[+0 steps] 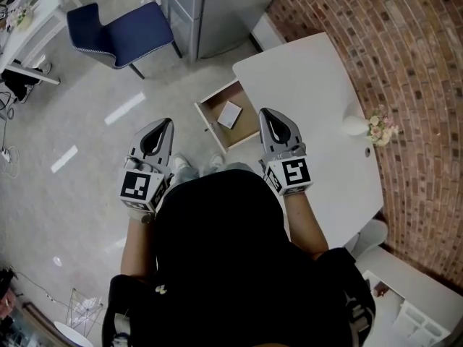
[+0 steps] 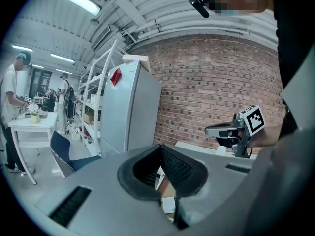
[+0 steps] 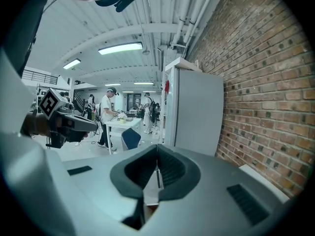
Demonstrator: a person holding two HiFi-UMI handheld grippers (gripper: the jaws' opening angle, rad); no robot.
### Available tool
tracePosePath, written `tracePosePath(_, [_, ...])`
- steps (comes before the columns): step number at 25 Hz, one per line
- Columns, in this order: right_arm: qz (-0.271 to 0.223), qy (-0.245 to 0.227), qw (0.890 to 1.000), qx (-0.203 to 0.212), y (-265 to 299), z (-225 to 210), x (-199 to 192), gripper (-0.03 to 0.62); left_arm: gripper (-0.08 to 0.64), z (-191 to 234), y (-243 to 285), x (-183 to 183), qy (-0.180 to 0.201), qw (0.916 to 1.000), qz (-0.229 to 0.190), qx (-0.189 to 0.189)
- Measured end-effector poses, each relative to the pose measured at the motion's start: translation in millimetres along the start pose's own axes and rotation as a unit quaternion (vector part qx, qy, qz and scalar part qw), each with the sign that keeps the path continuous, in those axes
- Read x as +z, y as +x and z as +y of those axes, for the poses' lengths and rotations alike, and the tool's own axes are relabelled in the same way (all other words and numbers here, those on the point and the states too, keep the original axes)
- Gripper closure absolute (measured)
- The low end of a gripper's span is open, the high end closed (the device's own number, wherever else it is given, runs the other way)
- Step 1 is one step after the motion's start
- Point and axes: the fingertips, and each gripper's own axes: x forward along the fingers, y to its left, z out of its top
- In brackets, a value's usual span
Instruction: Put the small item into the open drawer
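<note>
Left hand-held gripper & right hand-held gripper both closed w/ nothing in 'em, small item in open drawer at 12 o'clock.

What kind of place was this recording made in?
Probably a workshop or lab in an industrial hall: a brick wall, bare ceiling pipes with strip lights, open shelving racks, and people working at a white table.
</note>
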Motion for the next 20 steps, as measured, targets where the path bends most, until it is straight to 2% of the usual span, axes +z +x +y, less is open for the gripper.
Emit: tracePosePath(20, [0.012,0.002,1.000,0.005,0.9,2.8,-8.8,0.580,0.557,-4.6,-2.6,5.3,0.007,1.0000,-0.001,-0.004])
